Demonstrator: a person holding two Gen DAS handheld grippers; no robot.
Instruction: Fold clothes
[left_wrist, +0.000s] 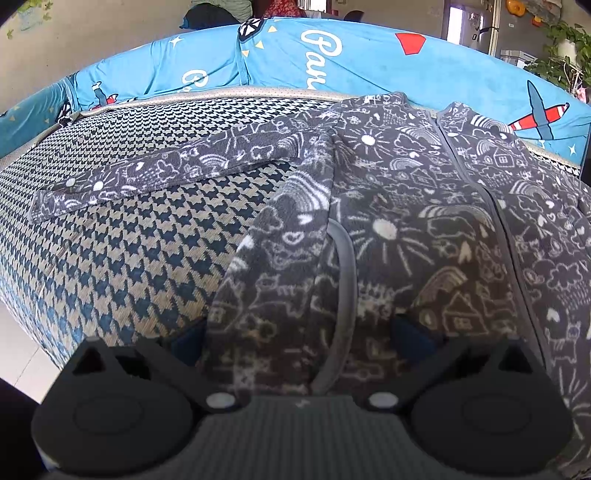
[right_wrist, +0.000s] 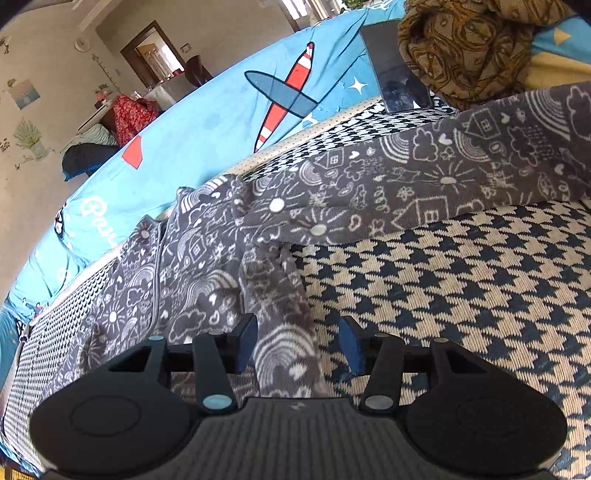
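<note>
A dark grey fleece garment (left_wrist: 406, 221) with white doodle print and a front zip lies spread on a houndstooth cushion (left_wrist: 129, 258). One sleeve (left_wrist: 147, 173) stretches out to the left. My left gripper (left_wrist: 299, 341) stands open, jaws wide, with the garment's lower part filling the gap between them. In the right wrist view the garment body (right_wrist: 192, 266) lies on the left and the other sleeve (right_wrist: 424, 177) runs off to the right. My right gripper (right_wrist: 297, 343) is open, and the garment's side edge lies loose between its blue pads (right_wrist: 349, 343).
A blue printed cover (left_wrist: 332, 55) with aeroplanes rises behind the cushion (right_wrist: 461, 295). A dark flat phone-like slab (right_wrist: 395, 70) and a brown patterned cloth (right_wrist: 469, 48) sit at the back right. Pale floor (left_wrist: 14, 332) shows past the cushion's left edge.
</note>
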